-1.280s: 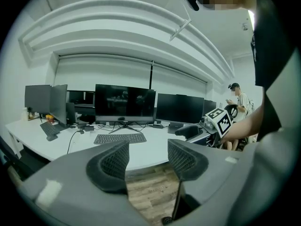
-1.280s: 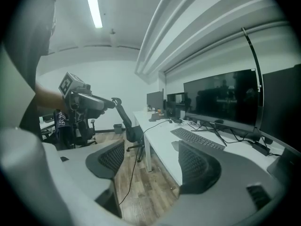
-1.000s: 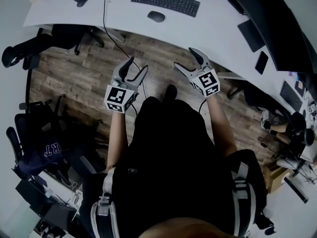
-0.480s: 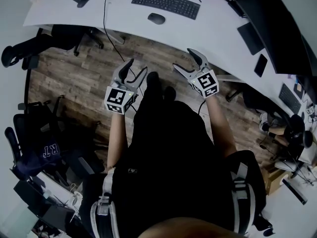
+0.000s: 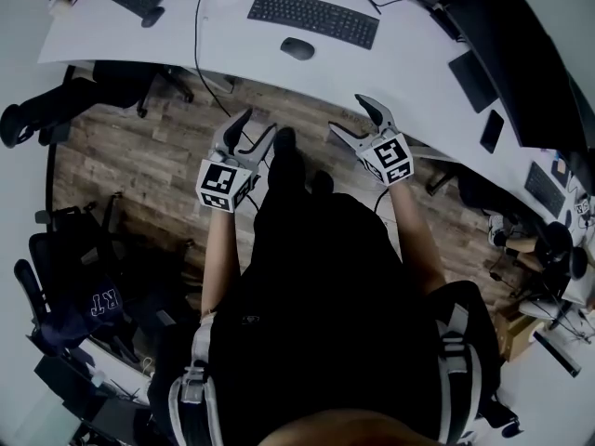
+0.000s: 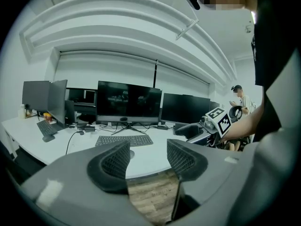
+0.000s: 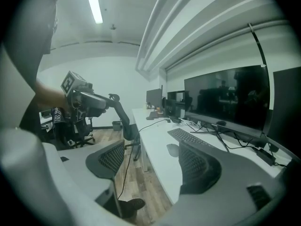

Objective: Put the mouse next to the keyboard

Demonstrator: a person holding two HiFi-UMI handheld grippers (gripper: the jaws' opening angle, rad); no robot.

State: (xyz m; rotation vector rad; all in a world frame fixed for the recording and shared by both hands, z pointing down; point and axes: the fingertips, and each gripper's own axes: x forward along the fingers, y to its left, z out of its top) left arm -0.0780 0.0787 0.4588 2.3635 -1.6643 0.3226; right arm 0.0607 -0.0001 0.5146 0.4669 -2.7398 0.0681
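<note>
Long white desk (image 5: 409, 63) curving across the top of the head view, above a wood-plank floor (image 5: 139, 147). Row of dark-screened monitors (image 6: 129, 100) along the desk's far edge. Black office chair (image 5: 65, 286) at lower left, draped with a dark garment (image 5: 100, 300) bearing white letters that look like "RT".

Person in black clothing, seen from above, one gripper in each hand. Both grippers out over the floor, short of the desk edge, touching nothing.

Left gripper (image 5: 260, 121): jaws spread wide, nothing between the pads; only desk edge and floor planks in the gap in the left gripper view. Right gripper (image 5: 349, 112): jaws likewise wide apart and empty; floor, a dark shoe (image 7: 131, 205) and a hanging black cable (image 7: 123, 173) visible between them. Cube with black-and-white square markers on the back of each gripper.

Black keyboard (image 5: 313, 19) flat on the desk in front of the central monitor. Dark phone (image 5: 491, 131) lying on the desk's right stretch.

Dark mouse (image 5: 297, 49) on the desk on the person's side of the keyboard, below its left half, close by but not touching it, well apart from both grippers.
</note>
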